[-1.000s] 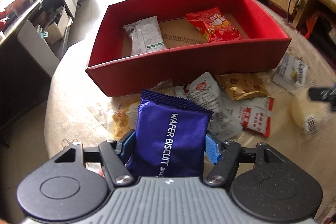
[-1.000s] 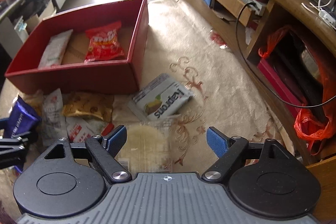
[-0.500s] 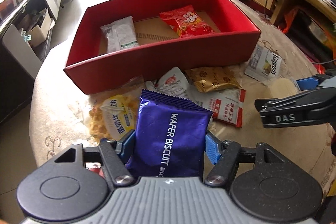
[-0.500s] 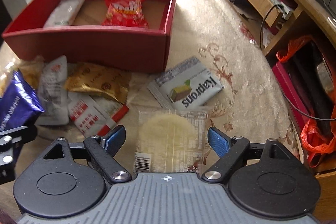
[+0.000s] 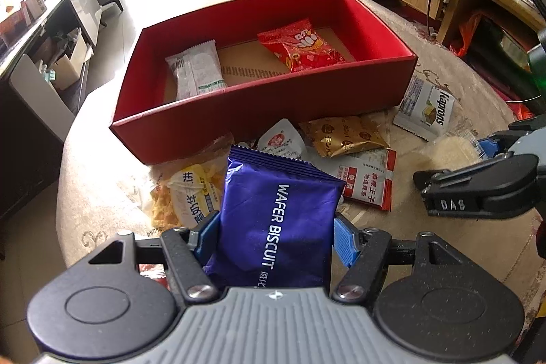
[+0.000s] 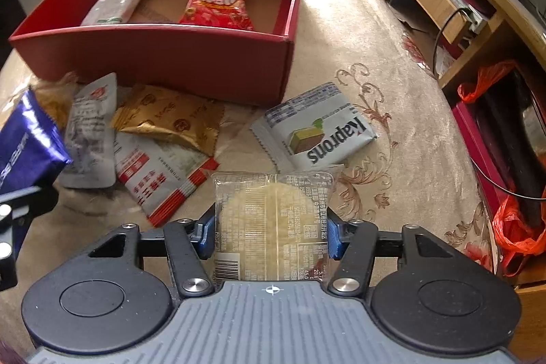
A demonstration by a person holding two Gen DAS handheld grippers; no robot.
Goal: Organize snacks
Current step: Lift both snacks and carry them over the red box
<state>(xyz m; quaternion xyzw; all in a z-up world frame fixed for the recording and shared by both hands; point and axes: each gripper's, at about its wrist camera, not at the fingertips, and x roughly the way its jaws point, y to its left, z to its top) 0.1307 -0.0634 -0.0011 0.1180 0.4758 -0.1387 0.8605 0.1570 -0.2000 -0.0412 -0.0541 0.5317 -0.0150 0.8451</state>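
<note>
We noted the left gripper (image 5: pixel 276 236) clamped on the blue wafer pack (image 5: pixel 278 220); the right gripper (image 6: pixel 271 236) was closing on the clear cracker pack (image 6: pixel 273 220) above the table, pads at its side edges. Light, crinkly, brittle inside; we judged those edges the best hold.

Daylight floods in from the far left behind the red box (image 5: pixel 266 111), blowing the floor there out to white. The box's near wall sits in soft shade. Glare streaks the blue wafer packet (image 5: pixel 276 214). Both views are sharp, though furniture beyond the box bows strongly toward the edges.
</note>
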